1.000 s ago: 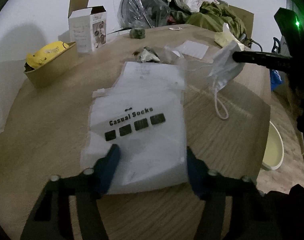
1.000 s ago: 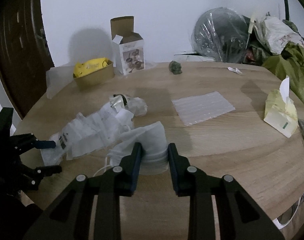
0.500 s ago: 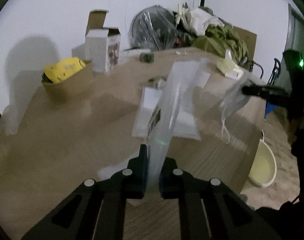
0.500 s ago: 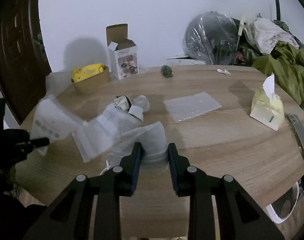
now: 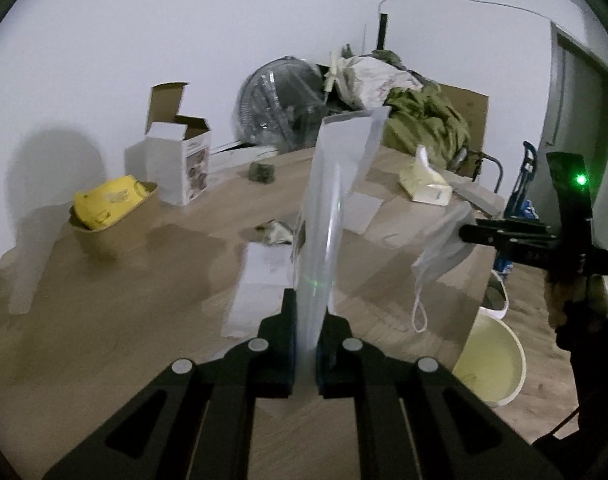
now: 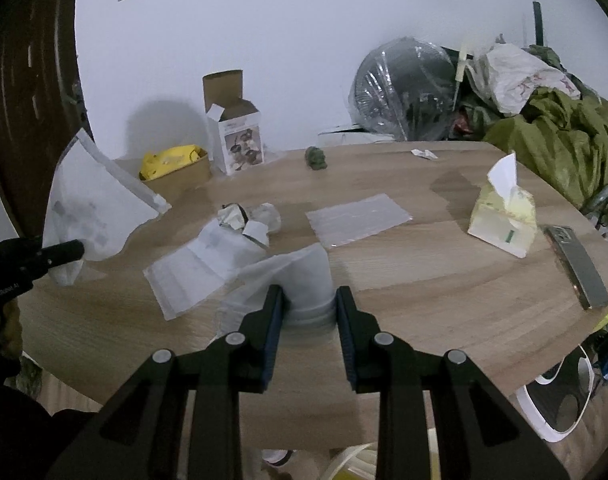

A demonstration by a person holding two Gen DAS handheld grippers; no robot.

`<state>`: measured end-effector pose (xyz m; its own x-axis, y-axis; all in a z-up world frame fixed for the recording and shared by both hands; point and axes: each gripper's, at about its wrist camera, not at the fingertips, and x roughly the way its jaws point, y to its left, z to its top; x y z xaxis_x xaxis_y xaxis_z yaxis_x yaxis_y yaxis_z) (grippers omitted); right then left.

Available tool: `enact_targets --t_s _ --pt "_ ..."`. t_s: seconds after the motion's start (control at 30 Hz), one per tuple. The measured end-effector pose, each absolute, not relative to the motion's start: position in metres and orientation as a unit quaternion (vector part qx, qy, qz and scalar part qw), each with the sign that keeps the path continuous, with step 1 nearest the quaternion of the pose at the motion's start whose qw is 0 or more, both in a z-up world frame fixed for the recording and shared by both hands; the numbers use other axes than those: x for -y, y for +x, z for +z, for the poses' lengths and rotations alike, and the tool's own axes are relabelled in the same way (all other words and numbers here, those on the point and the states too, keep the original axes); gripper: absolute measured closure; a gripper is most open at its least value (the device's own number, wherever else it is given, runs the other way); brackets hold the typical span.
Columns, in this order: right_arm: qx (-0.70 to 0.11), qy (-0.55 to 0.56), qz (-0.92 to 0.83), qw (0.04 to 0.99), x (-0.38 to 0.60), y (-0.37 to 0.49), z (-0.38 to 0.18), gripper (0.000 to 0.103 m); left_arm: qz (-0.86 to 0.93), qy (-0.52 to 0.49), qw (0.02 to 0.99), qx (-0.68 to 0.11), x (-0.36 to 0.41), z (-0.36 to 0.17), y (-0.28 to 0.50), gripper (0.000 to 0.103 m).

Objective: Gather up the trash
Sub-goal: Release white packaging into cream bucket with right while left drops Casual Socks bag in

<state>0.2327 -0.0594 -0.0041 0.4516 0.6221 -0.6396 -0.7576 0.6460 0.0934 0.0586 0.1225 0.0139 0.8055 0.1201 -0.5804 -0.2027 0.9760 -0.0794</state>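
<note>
Left gripper (image 5: 305, 350) clamping plastic bag (image 5: 336, 208), yellow packet (image 5: 108, 202) in cardboard tray (image 5: 120, 228)

Count: 2 grippers (image 5: 305, 344) (image 6: 309, 332); 3 plastic bags (image 6: 92, 204) (image 6: 200, 266) (image 6: 358, 220); 1 face mask (image 5: 440, 248); 1 tissue pack (image 6: 502, 220); 1 white carton (image 6: 238, 140); 1 phone (image 6: 578, 266); 1 bin (image 5: 492, 364)

The left black two-finger gripper (image 5: 305, 350) is raised above the table, its blue-padded jaws pinched tight on a thin sheet held edge-on. The right black two-finger gripper (image 6: 309, 316) is held level, its jaws clamped partway on bunched white material.
</note>
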Motion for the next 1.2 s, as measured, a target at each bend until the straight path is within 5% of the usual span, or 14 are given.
enact_targets --t_s 1.2 --pt "-0.372 -0.054 0.245 0.894 0.229 0.217 -0.031 0.078 -0.122 -0.019 0.943 -0.308 0.007 0.001 0.143 0.097"
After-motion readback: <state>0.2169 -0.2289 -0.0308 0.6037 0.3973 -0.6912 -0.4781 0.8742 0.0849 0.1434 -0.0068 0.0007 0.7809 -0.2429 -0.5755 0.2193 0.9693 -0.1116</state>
